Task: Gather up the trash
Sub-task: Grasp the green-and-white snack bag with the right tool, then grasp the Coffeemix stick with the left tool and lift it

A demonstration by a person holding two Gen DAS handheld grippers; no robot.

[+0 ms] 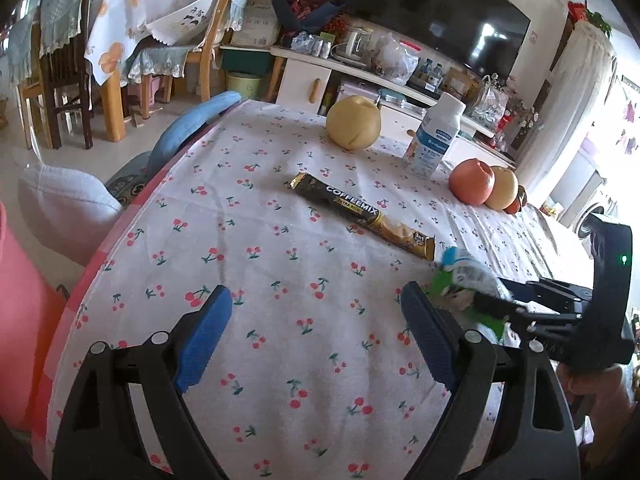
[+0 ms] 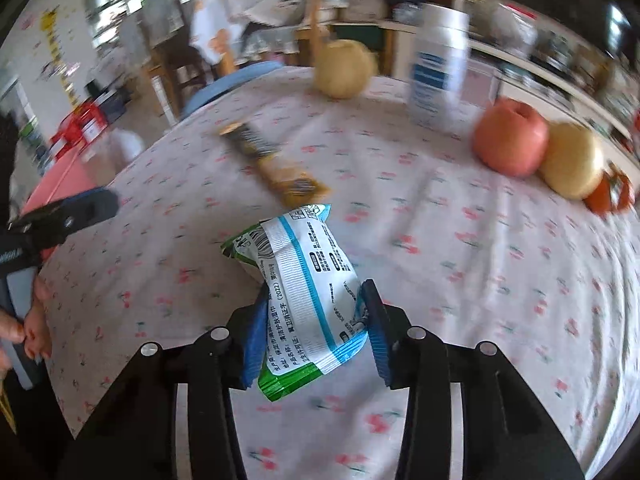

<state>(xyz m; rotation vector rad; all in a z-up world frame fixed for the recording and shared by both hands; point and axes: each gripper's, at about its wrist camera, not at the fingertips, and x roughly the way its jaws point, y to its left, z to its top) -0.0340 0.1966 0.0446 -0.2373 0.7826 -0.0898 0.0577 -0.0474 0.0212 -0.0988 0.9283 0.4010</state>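
A round table under a white cloth printed with small red cherries (image 1: 280,360) fills both views. Toward its far side stand a white plastic bottle with a blue label (image 1: 434,136), upright, and a large pale-yellow pear (image 1: 353,122) to its left. At the right edge a red apple (image 1: 471,181) touches a yellow apple (image 1: 503,187), with a small orange-red fruit (image 2: 610,194) tucked just beside the yellow one.

Near the middle of the cloth lies a long black-and-gold coffee-mix sachet (image 1: 362,215), flat, its long axis running diagonally from far left to near right in the left wrist view; the torn-looking gold end points toward the right gripper.

The right gripper (image 2: 316,334) has its blue pads pressed against both sides of a white, blue and green wet-wipe packet (image 2: 304,280). The packet is held off the cloth, its long axis running forward and slightly left from the jaws, the green-edged crimped end toward the camera and the far end pointing at the sachet. In the left wrist view the same packet (image 1: 468,276) shows just beside the sachet's gold end.

The left gripper (image 1: 316,334) hangs over bare cloth with its blue fingers (image 1: 204,340) spread wide, holding nothing.
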